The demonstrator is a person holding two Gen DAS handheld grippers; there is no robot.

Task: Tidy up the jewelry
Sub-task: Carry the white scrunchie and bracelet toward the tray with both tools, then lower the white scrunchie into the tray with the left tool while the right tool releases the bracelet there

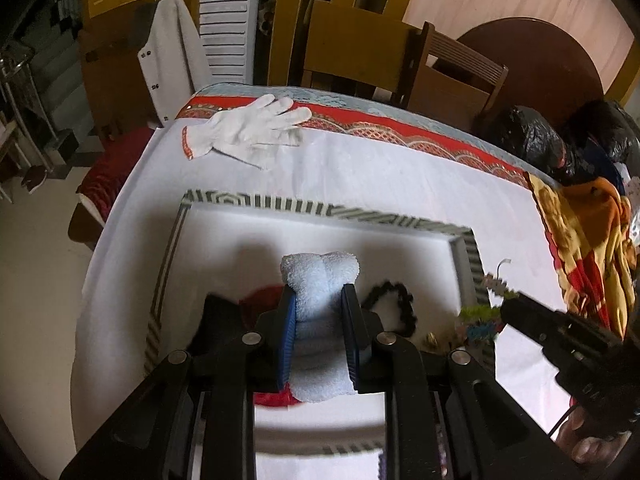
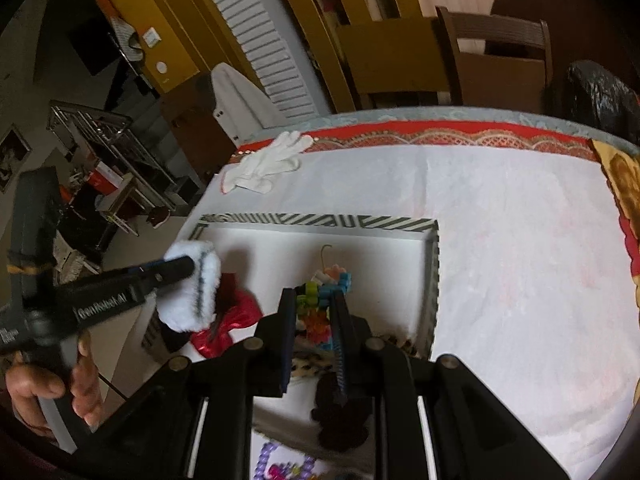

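Left wrist view: the left gripper (image 1: 319,304) reaches forward and down over the striped-rim tray (image 1: 256,202), its jaws clamped on a fluffy pale-blue roll (image 1: 320,276). The roll's long axis runs along the fingers, its rounded end pointing to the far side of the tray; it looks like soft terry, white to light blue, with a darker stripe seen in the right wrist view. Under it lies a red shiny scrunchie (image 1: 262,300), and just to its right a black beaded bracelet (image 1: 394,304) lies on the tray floor.

In the right wrist view the right gripper (image 2: 313,308) points forward over the near right part of the tray, jaws closed on a multicoloured beaded earring (image 2: 320,292). The earring stands roughly upright between the fingers, its thin wire hook (image 2: 326,252) pointing toward the far side; its beads are green, blue, orange and pink. A leopard-print piece (image 2: 310,364) lies beneath the fingers.

The person's left hand (image 2: 52,384) grips the left tool's handle at the left edge. A white glove (image 1: 248,130) lies on the white cloth (image 1: 400,184) far beyond the tray.
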